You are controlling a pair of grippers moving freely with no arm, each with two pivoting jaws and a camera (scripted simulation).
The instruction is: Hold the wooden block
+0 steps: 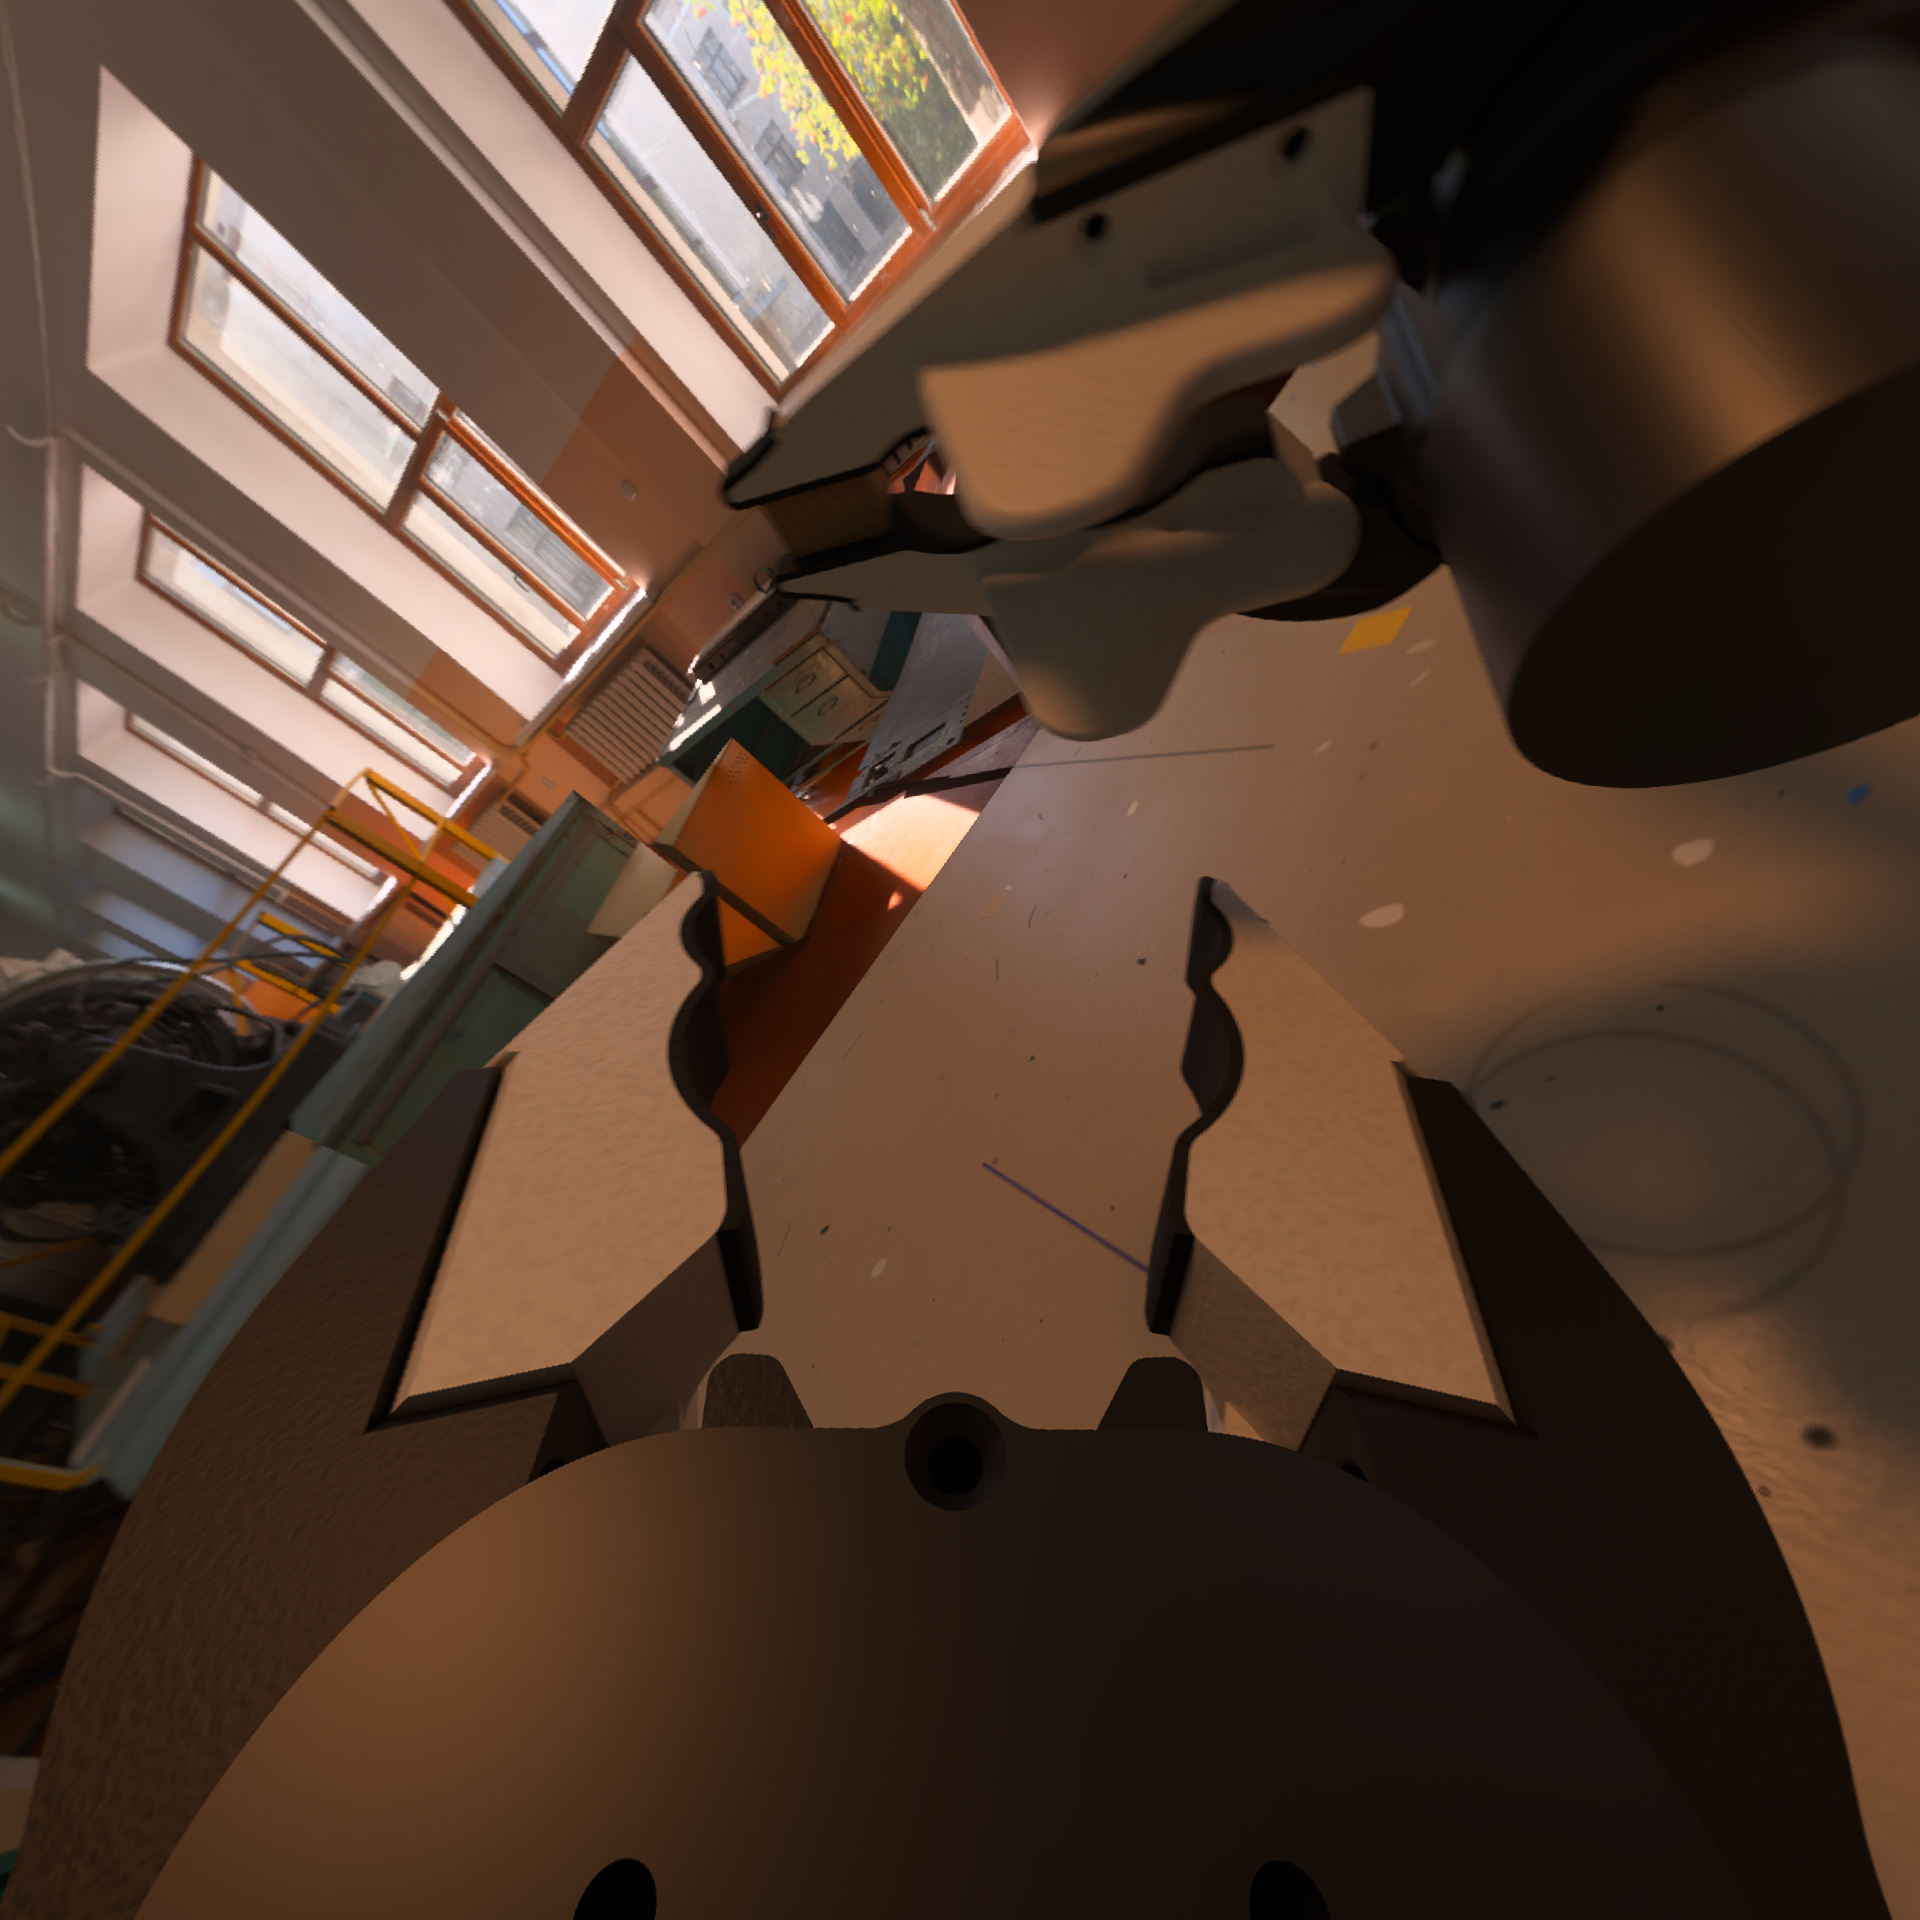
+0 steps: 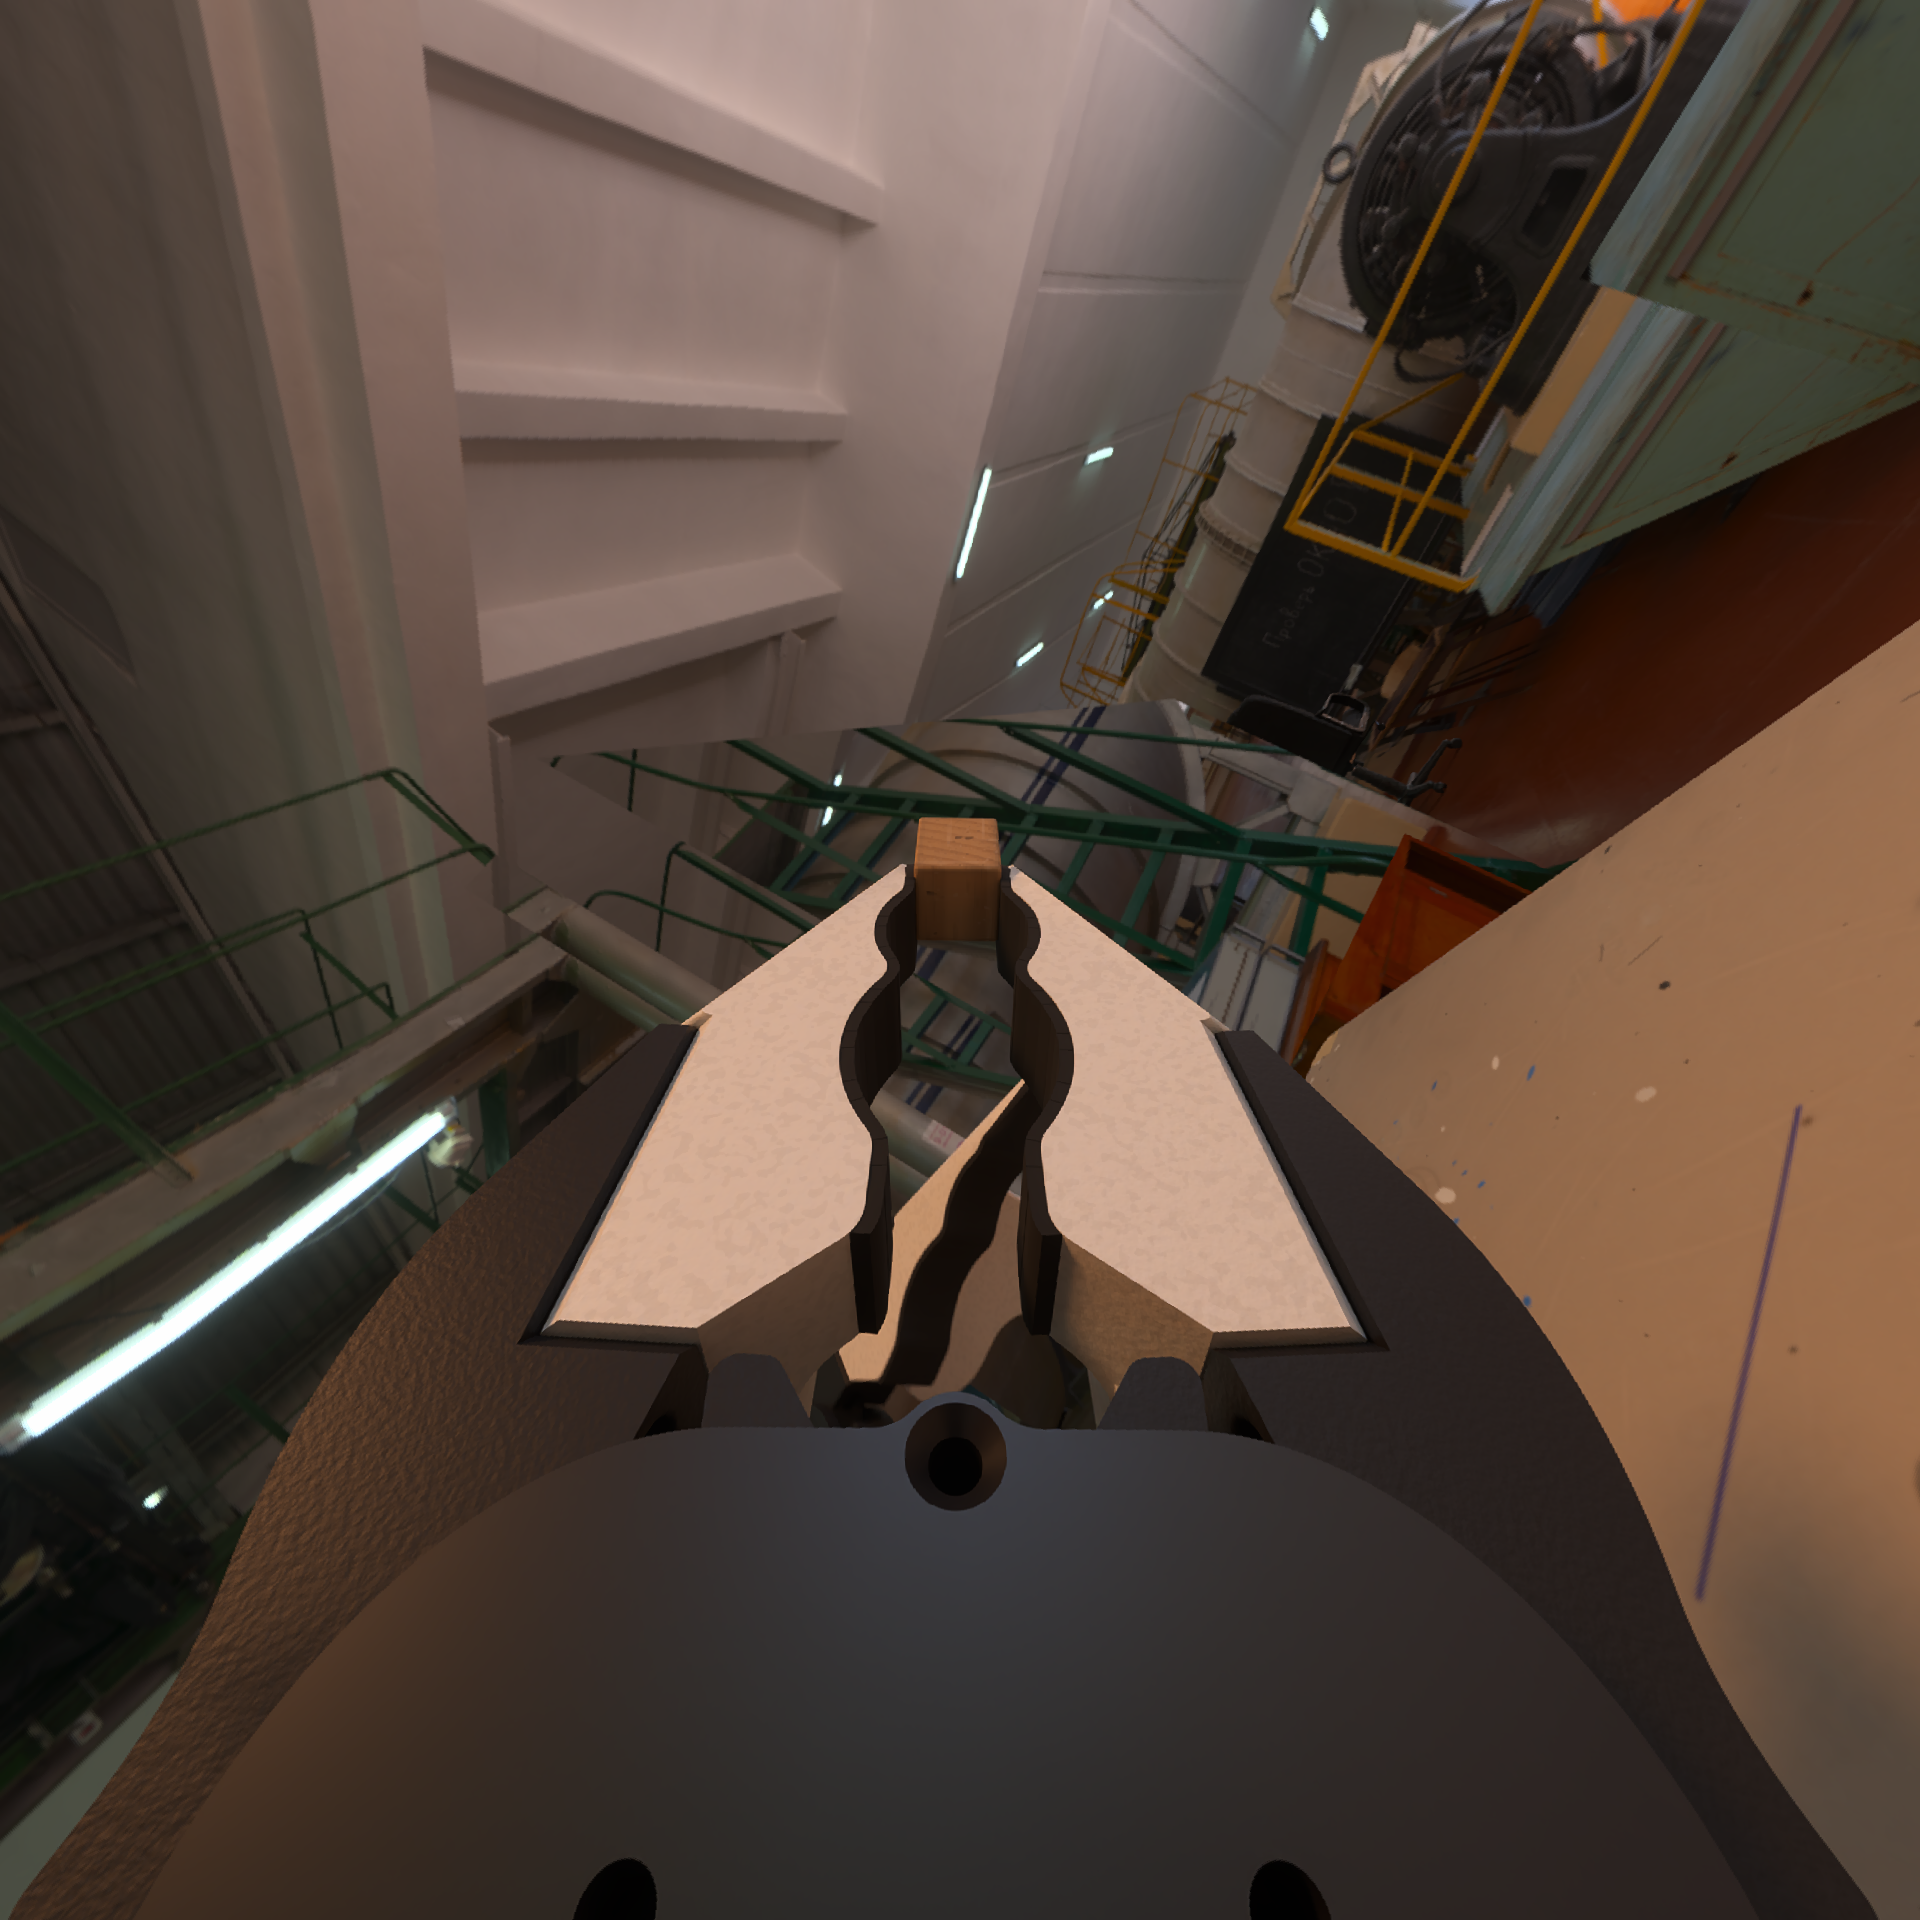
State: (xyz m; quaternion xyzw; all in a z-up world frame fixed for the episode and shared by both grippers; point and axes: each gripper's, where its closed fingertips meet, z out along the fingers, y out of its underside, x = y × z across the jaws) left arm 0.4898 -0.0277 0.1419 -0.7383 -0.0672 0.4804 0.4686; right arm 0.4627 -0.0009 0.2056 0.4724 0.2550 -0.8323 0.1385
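Note:
In the right wrist view my right gripper [image 2: 957, 881] is shut on a small wooden block [image 2: 956, 894]. The block is pinched at the very fingertips and held in the air, off the table. In the left wrist view my left gripper [image 1: 956, 904] is open and empty above the beige table [image 1: 1039, 1039]. The right gripper's body and fingers [image 1: 1143, 436] show close at the upper right there, pointing left. A brown bit between its tips looks like the block [image 1: 836, 514]. A finger of the left gripper [image 2: 940, 1247] shows low between the right fingers.
The beige table [image 2: 1610, 1195] carries paint specks, a thin blue line [image 2: 1751, 1340] and a faint ring mark [image 1: 1652, 1132]. Its edge runs diagonally. Beyond it are an orange box [image 1: 758, 831], yellow scaffolding [image 1: 343, 852] and windows [image 1: 395, 416].

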